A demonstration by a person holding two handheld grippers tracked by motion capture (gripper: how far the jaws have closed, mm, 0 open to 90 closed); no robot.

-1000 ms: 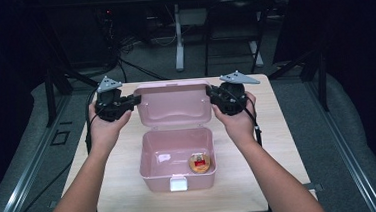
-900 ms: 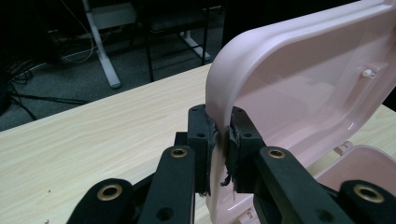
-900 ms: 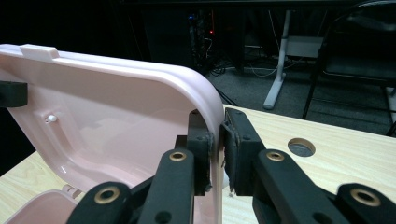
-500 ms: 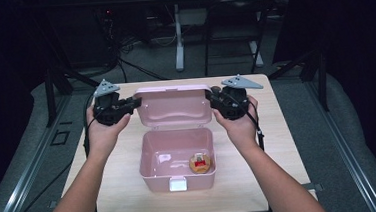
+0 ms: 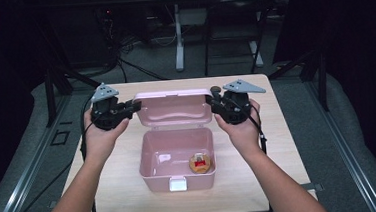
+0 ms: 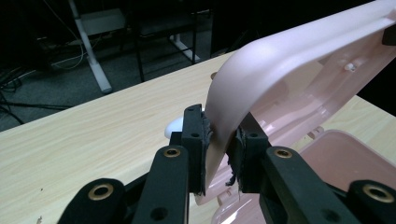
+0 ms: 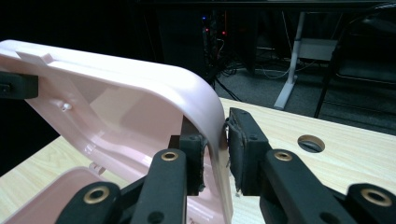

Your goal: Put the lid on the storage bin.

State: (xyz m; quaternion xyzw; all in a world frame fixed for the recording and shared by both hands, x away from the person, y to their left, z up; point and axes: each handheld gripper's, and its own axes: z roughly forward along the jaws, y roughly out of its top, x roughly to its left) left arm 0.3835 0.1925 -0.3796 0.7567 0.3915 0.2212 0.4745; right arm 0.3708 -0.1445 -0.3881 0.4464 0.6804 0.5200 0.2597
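Note:
A pink plastic box (image 5: 153,179) sits open on the table, its lid (image 5: 172,109) standing up at the back. Inside the base lies a small brown round item with a red spot (image 5: 201,163). My left gripper (image 5: 135,107) is at the lid's left edge and my right gripper (image 5: 209,100) at its right edge. The jaws of both have just been opening. In the left gripper view the lid (image 6: 299,60) edge stands loosely between the pads of the gripper (image 6: 219,144). In the right gripper view a gap shows between the lid (image 7: 116,107) and one pad of the gripper (image 7: 215,149).
The light wooden table (image 5: 278,130) has a round hole (image 7: 311,143) near its far right corner. A white latch (image 5: 177,184) is on the box's front wall. Dark floor, cables and desk legs lie beyond the far edge.

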